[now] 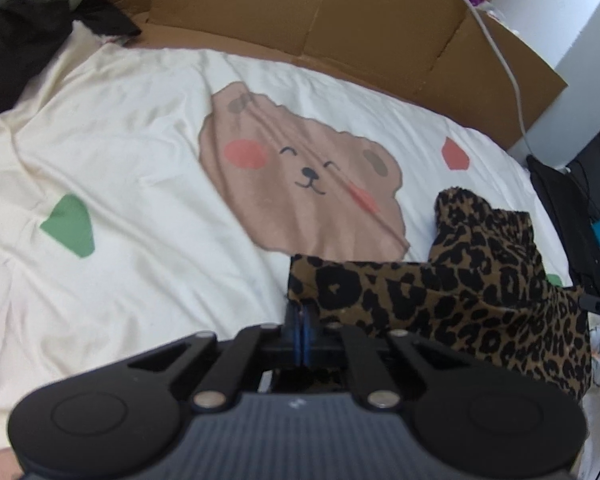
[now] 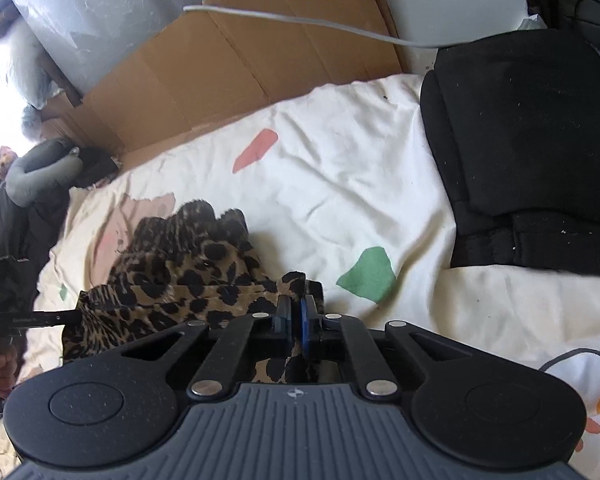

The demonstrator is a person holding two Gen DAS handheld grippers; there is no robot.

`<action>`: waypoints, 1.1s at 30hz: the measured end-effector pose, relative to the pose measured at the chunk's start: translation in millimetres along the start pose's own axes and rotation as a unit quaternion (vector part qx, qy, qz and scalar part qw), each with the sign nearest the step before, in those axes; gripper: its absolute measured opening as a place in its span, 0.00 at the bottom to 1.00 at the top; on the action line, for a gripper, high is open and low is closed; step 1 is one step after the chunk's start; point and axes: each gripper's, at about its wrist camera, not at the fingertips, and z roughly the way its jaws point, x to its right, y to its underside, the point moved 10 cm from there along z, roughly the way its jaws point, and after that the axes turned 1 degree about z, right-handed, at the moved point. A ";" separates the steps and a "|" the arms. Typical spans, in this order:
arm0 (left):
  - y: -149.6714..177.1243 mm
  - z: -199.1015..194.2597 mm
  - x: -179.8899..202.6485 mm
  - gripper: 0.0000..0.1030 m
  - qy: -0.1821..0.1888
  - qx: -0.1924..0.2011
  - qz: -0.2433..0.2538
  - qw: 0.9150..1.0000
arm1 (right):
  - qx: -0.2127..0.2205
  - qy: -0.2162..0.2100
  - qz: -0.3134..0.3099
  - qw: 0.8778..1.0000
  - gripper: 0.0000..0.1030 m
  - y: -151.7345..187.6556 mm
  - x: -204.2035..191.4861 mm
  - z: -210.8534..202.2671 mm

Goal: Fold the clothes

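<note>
I see a leopard-print garment [image 1: 480,280], brown with black spots, bunched and rumpled on the bed's cream bear-print cover [image 1: 140,160]. My left claw [image 1: 302,320] is clamped on one corner of it; my right claw [image 2: 296,320] is pinched on another edge, with cloth running between its blue pads. The lower part of the garment is hidden behind both claw bodies, so I cannot tell its full shape. Cardboard [image 1: 340,20] stands behind the bed.

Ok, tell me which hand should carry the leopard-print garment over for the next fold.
Left, probably. The left gripper is shut on a flat corner of the leopard-print garment, with open cream bear-print bedsheet ahead. The right gripper, also shut on it, holds a bunched edge.
</note>
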 end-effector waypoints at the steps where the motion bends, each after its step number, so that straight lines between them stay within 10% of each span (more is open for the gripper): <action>1: 0.5 2.9 0.1 0.02 -0.001 -0.002 0.002 1.000 | -0.001 -0.001 0.001 1.000 0.03 0.3 1.3 2.4; 14: -3.1 22.1 11.2 0.32 -0.032 -0.007 0.067 0.997 | -0.036 0.031 -0.036 0.998 0.36 11.9 4.0 31.6; 33: -4.9 29.7 18.4 0.36 -0.038 -0.008 0.082 0.996 | -0.062 0.012 -0.082 0.995 0.38 18.2 -7.9 51.0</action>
